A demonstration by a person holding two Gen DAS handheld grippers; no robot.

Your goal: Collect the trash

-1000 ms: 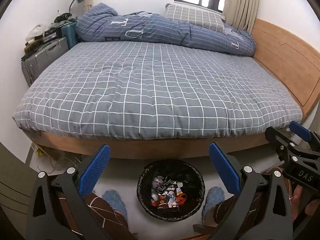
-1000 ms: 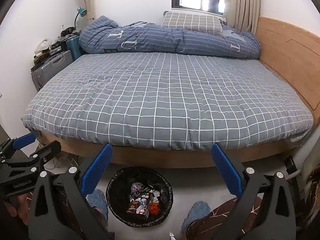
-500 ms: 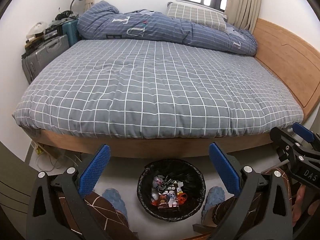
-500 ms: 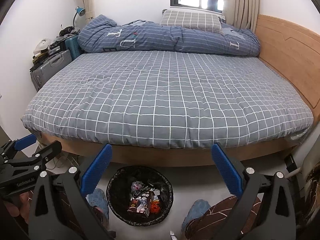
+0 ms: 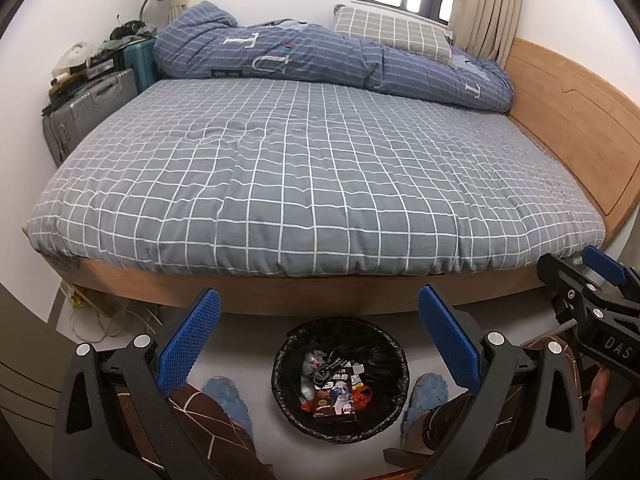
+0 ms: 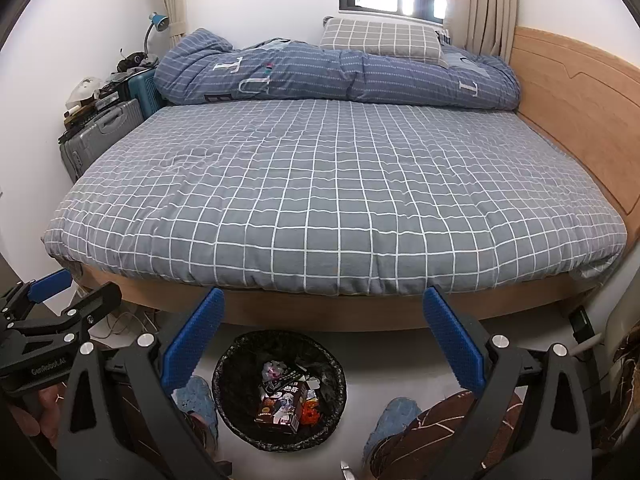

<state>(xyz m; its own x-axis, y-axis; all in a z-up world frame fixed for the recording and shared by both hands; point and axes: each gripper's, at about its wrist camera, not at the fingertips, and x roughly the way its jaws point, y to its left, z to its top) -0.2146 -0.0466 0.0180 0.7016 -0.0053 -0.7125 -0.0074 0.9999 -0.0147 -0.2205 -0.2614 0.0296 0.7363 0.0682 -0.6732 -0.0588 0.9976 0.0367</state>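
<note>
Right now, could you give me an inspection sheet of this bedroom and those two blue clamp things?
Surface: grey checked bed cover, no trash seen on it.
Job's things: black-lined trash bin on the floor at the bed's foot, holding a dark snack box and wrappers.
Clutter: suitcases piled with odds and ends by the left wall.
Grippers: left gripper open, empty; right gripper open, empty.
Cables: loose cords on the floor under the bed's left corner.
Surroundings: rolled blue duvet, pillow, window, curtains, wooden headboard.

Bed (image 5: 320,184) blocks ahead; bin (image 5: 384,344) open.
</note>
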